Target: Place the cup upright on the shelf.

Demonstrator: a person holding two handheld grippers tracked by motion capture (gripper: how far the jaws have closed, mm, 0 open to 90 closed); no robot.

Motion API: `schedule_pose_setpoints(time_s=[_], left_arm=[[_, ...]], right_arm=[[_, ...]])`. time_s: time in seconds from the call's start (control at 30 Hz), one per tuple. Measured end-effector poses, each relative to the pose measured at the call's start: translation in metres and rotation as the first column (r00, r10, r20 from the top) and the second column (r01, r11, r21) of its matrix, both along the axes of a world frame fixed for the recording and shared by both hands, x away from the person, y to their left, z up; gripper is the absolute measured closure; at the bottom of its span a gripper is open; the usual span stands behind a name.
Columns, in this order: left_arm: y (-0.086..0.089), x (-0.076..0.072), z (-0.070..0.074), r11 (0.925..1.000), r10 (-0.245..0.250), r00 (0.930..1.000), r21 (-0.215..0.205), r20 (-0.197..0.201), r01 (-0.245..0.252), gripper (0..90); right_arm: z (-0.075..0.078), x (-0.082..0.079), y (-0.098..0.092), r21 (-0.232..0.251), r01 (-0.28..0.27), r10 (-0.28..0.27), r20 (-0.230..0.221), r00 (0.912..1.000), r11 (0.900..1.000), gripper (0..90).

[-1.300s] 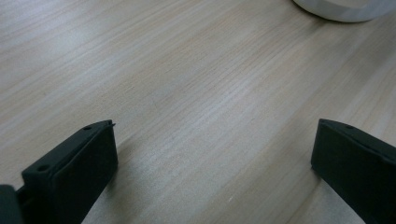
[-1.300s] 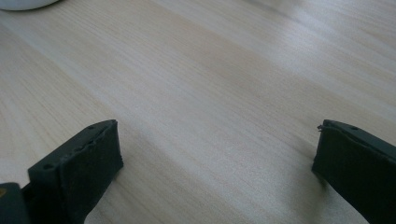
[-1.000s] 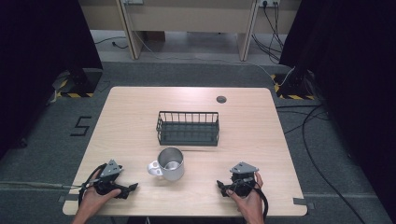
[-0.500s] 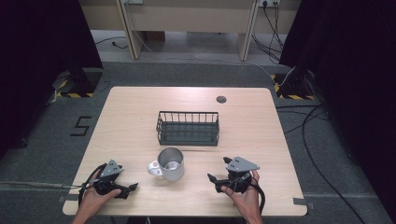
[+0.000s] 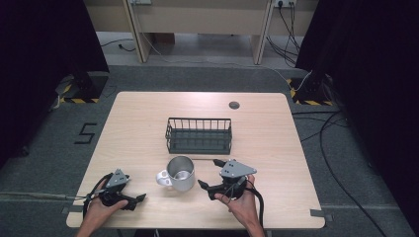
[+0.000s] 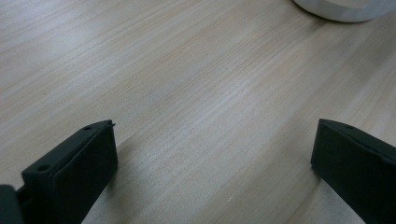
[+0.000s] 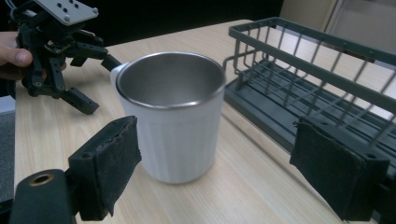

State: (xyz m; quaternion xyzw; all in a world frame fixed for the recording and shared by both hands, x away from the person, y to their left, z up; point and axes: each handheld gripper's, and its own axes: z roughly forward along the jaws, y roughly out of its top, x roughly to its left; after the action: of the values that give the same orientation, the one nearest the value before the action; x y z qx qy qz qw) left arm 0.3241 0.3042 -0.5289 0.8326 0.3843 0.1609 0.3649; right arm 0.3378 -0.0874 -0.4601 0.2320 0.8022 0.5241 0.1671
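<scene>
Jaws wide on my right gripper (image 5: 209, 176), mug (image 5: 180, 173) at its 9 o'clock, ungrasped; left gripper (image 5: 137, 199) wide, idle. Basket (image 5: 199, 135) empty.

In your left gripper view, the top edge cuts off the mug (image 6: 343, 10), so you see just a curved white bit of its base. Both black fingers (image 6: 74, 175) run off the bottom edge there.

In your right gripper view, the basket (image 7: 322, 88) runs off the right edge, and the mug's handle is hidden behind its body. Your left hand (image 7: 14, 58) is cut by the left edge.

In the high view, the small dark round thing (image 5: 234, 104) on the worktop (image 5: 276, 133) is too small to tell.
</scene>
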Motion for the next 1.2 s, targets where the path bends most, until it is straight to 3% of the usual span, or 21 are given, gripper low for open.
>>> schedule_pose_setpoints(time_s=[0.2, 0.5, 0.67, 0.77, 0.9, 1.2], left_arm=[[0.000, 0.000, 0.000, 1.0000, 0.000, 1.0000, 0.000, 0.000, 0.000, 0.0], [0.000, 0.000, 0.000, 1.0000, 0.001, 1.0000, -0.001, 0.001, -0.001, 0.0], [0.000, 0.000, 0.000, 1.0000, 0.000, 1.0000, -0.001, 0.001, 0.000, 0.0], [0.000, 0.000, 0.000, 1.0000, 0.000, 1.0000, -0.001, 0.001, 0.000, 0.0], [0.000, 0.000, 0.000, 1.0000, -0.001, 1.0000, -0.001, 0.001, 0.001, 0.0], [0.000, 0.000, 0.000, 1.0000, -0.001, 1.0000, -0.001, 0.001, 0.001, 0.0]], right_arm=[[0.000, 0.004, 0.010, 0.034, -0.032, 0.032, -0.002, 0.9995, 0.999, 15.1], [-0.005, 0.011, 0.031, 0.029, -0.085, 0.086, -0.001, 0.9963, 0.996, 15.2], [-0.008, 0.015, 0.037, 0.026, -0.082, 0.082, 0.002, 0.9966, 0.996, 15.2], [-0.011, 0.020, 0.040, 0.072, -0.089, 0.091, -0.018, 0.9957, 0.993, 15.1], [-0.013, 0.024, 0.046, 0.096, -0.116, 0.119, -0.023, 0.9927, 0.989, 14.6], [-0.016, 0.031, 0.059, 0.101, -0.145, 0.148, -0.024, 0.9887, 0.984, 7.8]])
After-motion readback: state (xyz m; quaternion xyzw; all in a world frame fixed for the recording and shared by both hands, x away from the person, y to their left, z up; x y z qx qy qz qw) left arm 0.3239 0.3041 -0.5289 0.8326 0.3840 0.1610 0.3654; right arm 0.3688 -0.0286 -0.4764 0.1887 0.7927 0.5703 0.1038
